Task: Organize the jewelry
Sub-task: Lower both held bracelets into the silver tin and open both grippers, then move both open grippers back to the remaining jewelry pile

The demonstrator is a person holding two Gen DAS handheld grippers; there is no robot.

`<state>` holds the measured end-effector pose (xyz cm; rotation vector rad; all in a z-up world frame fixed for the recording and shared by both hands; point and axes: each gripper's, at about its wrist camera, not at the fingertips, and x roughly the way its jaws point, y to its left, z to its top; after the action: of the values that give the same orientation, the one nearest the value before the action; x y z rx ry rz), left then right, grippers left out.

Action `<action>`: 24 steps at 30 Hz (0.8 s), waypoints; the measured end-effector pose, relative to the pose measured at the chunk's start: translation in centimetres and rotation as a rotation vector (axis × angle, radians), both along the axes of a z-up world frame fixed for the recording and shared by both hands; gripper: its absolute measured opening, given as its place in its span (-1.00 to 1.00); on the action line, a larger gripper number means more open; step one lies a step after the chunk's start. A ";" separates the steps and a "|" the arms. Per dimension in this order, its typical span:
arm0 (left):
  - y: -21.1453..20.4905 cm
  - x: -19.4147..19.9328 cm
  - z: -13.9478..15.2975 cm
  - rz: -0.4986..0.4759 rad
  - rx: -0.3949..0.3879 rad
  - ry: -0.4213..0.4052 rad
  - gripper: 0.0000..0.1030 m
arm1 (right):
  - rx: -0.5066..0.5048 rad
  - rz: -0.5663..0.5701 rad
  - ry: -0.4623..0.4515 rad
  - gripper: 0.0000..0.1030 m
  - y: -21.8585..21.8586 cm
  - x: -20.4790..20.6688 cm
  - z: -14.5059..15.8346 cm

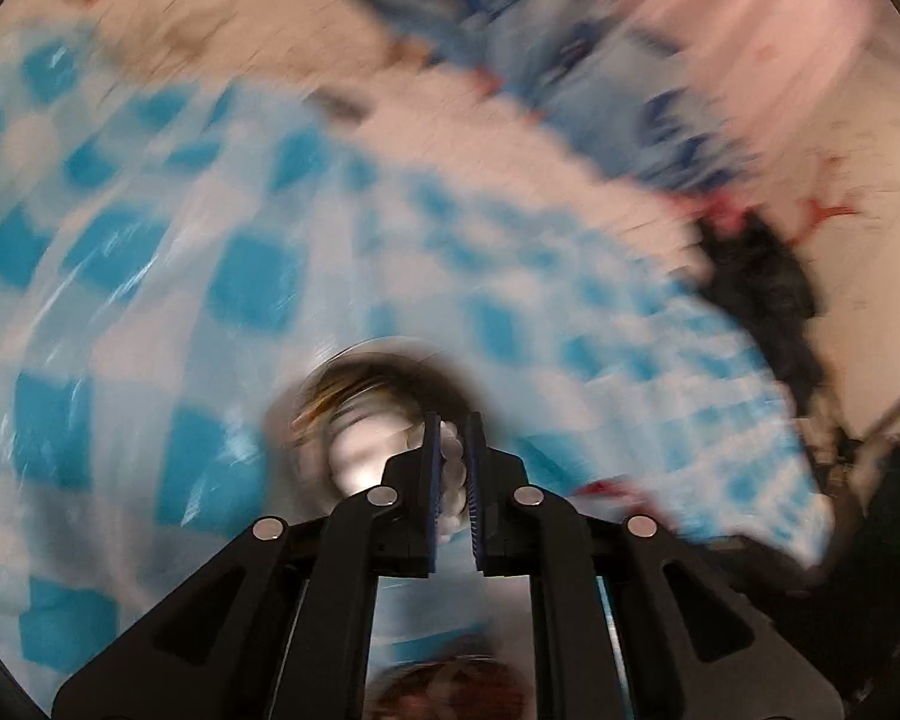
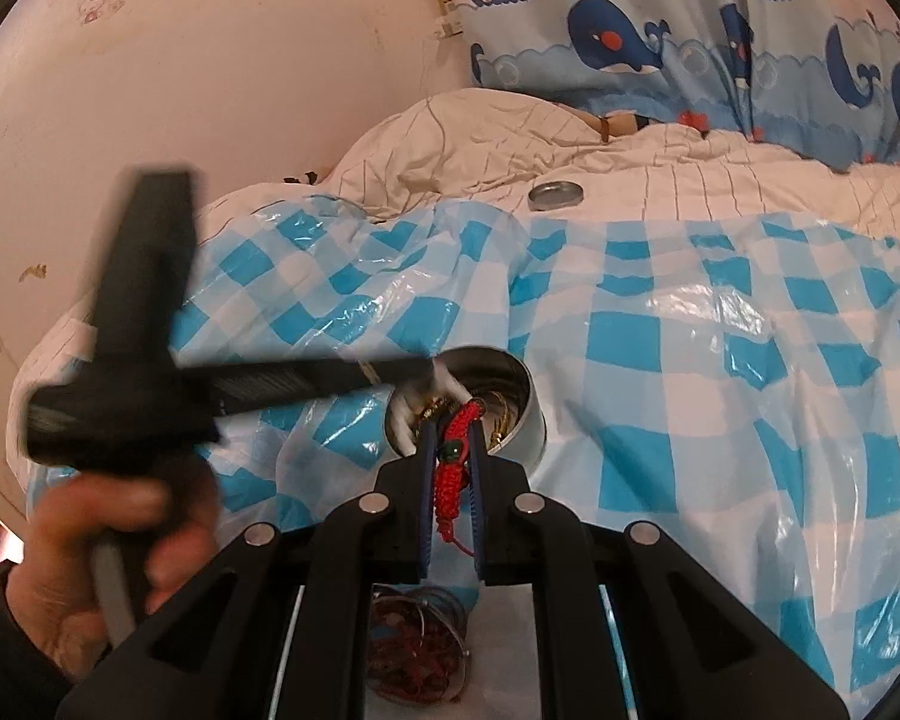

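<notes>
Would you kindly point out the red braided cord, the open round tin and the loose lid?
red braided cord (image 2: 453,468): right wrist view, its braided middle between the blue pads.
open round tin (image 2: 531,414): right wrist view, its outer wall.
loose lid (image 2: 555,194): right wrist view, its top face.

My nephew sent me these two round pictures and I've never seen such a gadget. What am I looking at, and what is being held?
A person holds a two-finger clamp tool in each hand; each picture comes from a camera on one tool. The blurred view shows the left gripper shut on white pearl beads. The sharp view shows the right gripper shut on a red braided cord. Both reach at a round metal tin on a blue checked plastic sheet over a bed; a lid lies behind.
</notes>
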<state>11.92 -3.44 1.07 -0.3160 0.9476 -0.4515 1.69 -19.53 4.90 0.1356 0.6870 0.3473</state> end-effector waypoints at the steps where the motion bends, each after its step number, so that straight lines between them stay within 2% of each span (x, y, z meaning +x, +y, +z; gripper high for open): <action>1: 0.2 0.3 -0.5 0.010 0.001 0.022 -0.80 | -0.007 0.008 -0.008 -0.79 0.3 0.3 0.1; 3: 0.7 0.3 -0.4 0.036 -0.002 0.028 -0.68 | -0.009 0.019 -0.016 -0.79 0.7 1.1 0.4; 6: 1.2 -0.5 1.0 0.072 0.048 -0.036 -0.36 | 0.005 0.041 -0.031 -0.77 1.6 2.6 0.7; 7: 1.4 -0.8 1.2 0.083 0.068 -0.049 -0.24 | -0.011 0.047 -0.028 -0.69 2.1 3.3 0.5; 8: 1.5 -1.0 1.4 0.091 0.088 -0.059 -0.23 | -0.040 0.042 -0.011 -0.30 2.5 3.9 0.1; 9: 1.8 -1.2 1.5 0.132 0.152 -0.066 -0.19 | -0.064 0.022 0.011 0.08 2.5 4.4 -0.4; 10: 2.2 -1.4 1.8 0.142 0.181 -0.078 -0.15 | -0.086 -0.014 0.032 0.13 2.3 4.9 -1.2; 12: 2.5 -1.8 2.0 0.146 0.220 -0.085 -0.12 | -0.113 -0.054 0.043 0.13 1.7 4.7 -1.6; 14: 2.3 -2.6 2.3 0.149 0.292 -0.126 -0.05 | -0.131 -0.053 0.037 0.13 1.6 4.0 -1.3; 17: 1.8 -3.5 2.7 0.135 0.358 -0.171 0.04 | -0.154 -0.043 0.018 0.13 1.4 2.0 -0.7; 24: 1.4 -5.8 3.2 0.100 0.431 -0.224 0.11 | -0.165 -0.059 0.074 0.20 -0.2 -2.5 -1.5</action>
<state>6.09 -2.09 4.29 0.0778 0.7813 -0.1774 -0.84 -19.72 3.35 0.0121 0.7805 0.2287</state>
